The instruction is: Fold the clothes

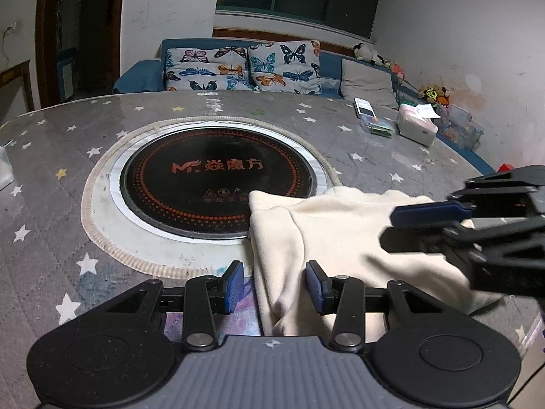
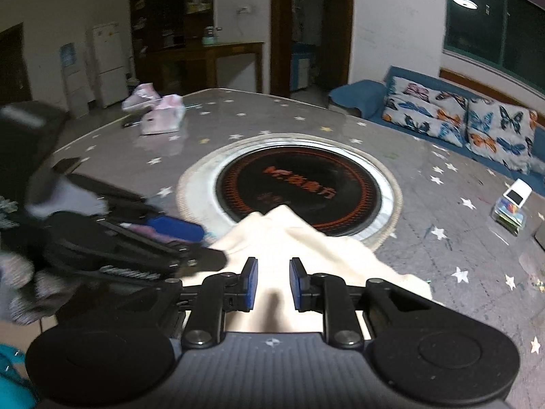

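**A:** What is sitting on the table (image 1: 51, 170)?

**B:** One cream garment (image 1: 327, 228) is lying at the near edge, one corner overlapping the single round black cooktop (image 1: 218, 180). Two butterfly pillows (image 1: 245, 66) are resting on the sofa (image 1: 136, 75) behind.

**A:** And the grippers?

**B:** Two. The left gripper (image 1: 275, 286) is spreading wide, straddling a fold, gripping nothing. The right gripper (image 2: 272, 283) is gaping narrower over the cloth, holding nothing.

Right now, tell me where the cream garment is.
The cream garment lies on the star-patterned table, its far corner overlapping the near right rim of the round black cooktop; both claws hover open over its near edge.
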Tool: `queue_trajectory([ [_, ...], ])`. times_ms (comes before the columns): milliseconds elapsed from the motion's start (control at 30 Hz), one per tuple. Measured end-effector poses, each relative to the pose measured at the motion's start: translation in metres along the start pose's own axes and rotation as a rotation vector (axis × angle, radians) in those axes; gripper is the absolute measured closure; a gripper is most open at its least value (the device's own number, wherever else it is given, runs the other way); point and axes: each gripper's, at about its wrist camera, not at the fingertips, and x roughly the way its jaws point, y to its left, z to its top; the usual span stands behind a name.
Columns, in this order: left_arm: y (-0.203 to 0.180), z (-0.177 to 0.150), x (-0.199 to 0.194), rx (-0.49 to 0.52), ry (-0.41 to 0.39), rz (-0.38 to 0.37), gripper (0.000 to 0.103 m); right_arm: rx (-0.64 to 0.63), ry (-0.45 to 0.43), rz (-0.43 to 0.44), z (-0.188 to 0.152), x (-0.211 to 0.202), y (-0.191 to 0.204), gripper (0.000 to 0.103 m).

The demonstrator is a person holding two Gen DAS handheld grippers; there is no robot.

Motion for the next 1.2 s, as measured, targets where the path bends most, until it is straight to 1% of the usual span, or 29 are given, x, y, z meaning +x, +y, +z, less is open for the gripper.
queue_trajectory([
  [33, 0.001, 0.000, 0.000, -0.005, 0.001, -0.001, 0.057, -0.007, 0.000, 0.004, -0.001, -0.003, 0.003, 0.082],
  [167, 0.004, 0.001, -0.004, -0.017, -0.008, -0.003, 0.057, -0.034, 0.007, 0.011, -0.007, -0.013, 0.015, 0.082],
  [300, 0.011, 0.007, -0.011, -0.032, -0.028, 0.026, 0.059, -0.081, 0.019, 0.025, -0.011, -0.016, 0.029, 0.081],
  [400, 0.021, 0.010, -0.014, -0.065, -0.028, 0.046, 0.059, -0.121, 0.024, 0.041, -0.012, -0.015, 0.042, 0.077],
  [533, 0.035, 0.013, -0.019, -0.112, -0.027, 0.062, 0.059, -0.184, 0.028, 0.064, -0.012, -0.010, 0.061, 0.075],
  [633, 0.042, 0.013, -0.021, -0.142, -0.022, 0.054, 0.059, -0.226, 0.035, 0.074, -0.011, -0.003, 0.072, 0.073],
  [767, 0.047, 0.012, -0.022, -0.172, -0.009, 0.035, 0.058, -0.282, 0.049, 0.074, -0.013, 0.008, 0.086, 0.072],
  [867, 0.049, 0.011, -0.020, -0.205, 0.006, 0.014, 0.056, -0.337, 0.051, 0.054, -0.015, 0.017, 0.095, 0.072],
  [1000, 0.050, 0.011, -0.020, -0.250, 0.025, -0.025, 0.053, -0.352, 0.066, 0.037, -0.017, 0.028, 0.099, 0.072],
  [1100, 0.048, 0.011, -0.017, -0.273, 0.033, -0.046, 0.048, -0.365, 0.073, 0.023, -0.020, 0.033, 0.100, 0.073],
  [1167, 0.046, 0.011, -0.014, -0.288, 0.041, -0.057, 0.047, -0.354, 0.070, 0.019, -0.020, 0.033, 0.098, 0.081],
  [1200, 0.046, 0.012, -0.013, -0.300, 0.048, -0.060, 0.046, -0.346, 0.067, 0.015, -0.020, 0.033, 0.096, 0.086],
])
